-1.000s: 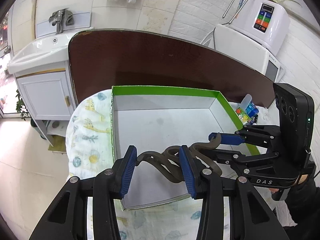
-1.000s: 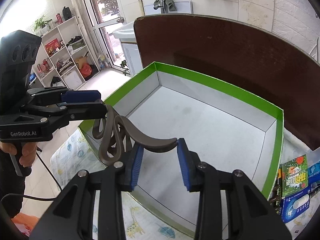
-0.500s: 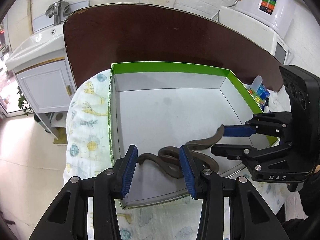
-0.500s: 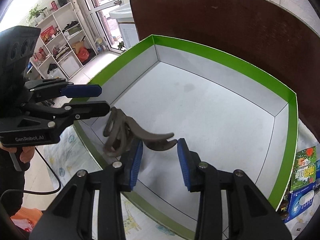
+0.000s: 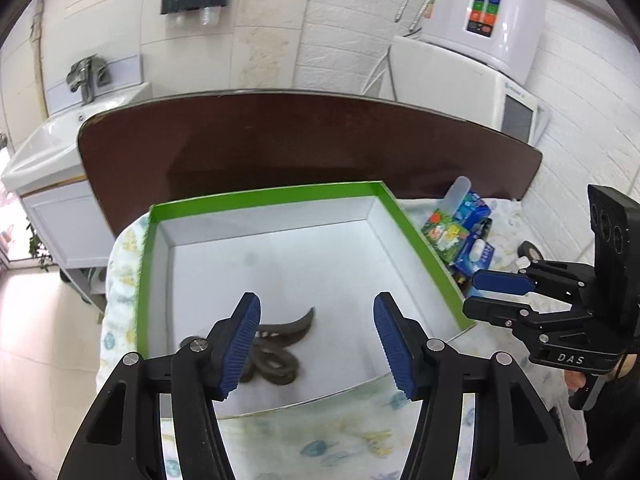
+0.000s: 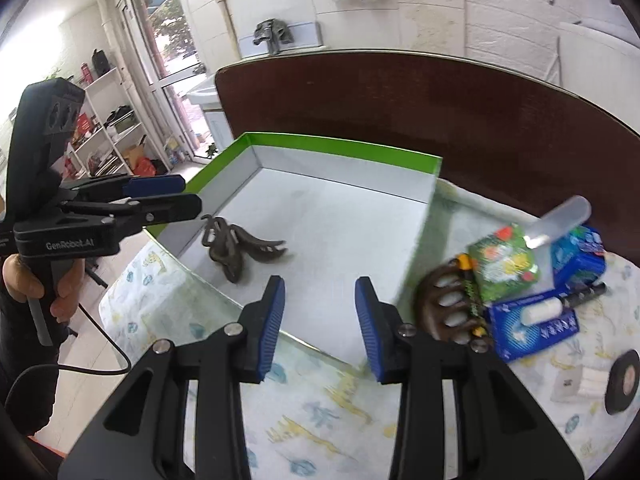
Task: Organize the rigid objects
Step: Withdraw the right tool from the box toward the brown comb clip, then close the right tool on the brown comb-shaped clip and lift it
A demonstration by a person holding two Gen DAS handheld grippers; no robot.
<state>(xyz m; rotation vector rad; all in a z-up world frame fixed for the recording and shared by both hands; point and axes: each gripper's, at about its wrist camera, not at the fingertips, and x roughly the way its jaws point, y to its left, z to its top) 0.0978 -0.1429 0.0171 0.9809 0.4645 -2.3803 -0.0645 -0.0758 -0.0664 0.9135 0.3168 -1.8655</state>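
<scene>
A dark brown curved hair claw (image 5: 280, 344) lies in the near left corner of the green-rimmed white box (image 5: 264, 199); it also shows in the right wrist view (image 6: 240, 250). My left gripper (image 5: 318, 344) is open and empty, raised above the box's near edge. My right gripper (image 6: 320, 322) is open and empty, over the box's (image 6: 340, 148) near right corner. Right of the box lie a brown comb-like clip (image 6: 444, 308), a green packet (image 6: 504, 268), blue packets (image 6: 532, 326) and a clear plastic piece (image 6: 560, 220).
A roll of black tape (image 6: 622, 382) and a small white block (image 6: 592, 382) lie at the far right on the patterned cloth (image 6: 312, 412). A dark brown board (image 5: 300, 140) stands behind the box. A sink (image 5: 48, 148) and a white appliance (image 5: 500, 12) are behind.
Both grippers let go of the hair claw, which now lies in the box. Both opened and pulled back; the right one swung right towards the pile of packets.
</scene>
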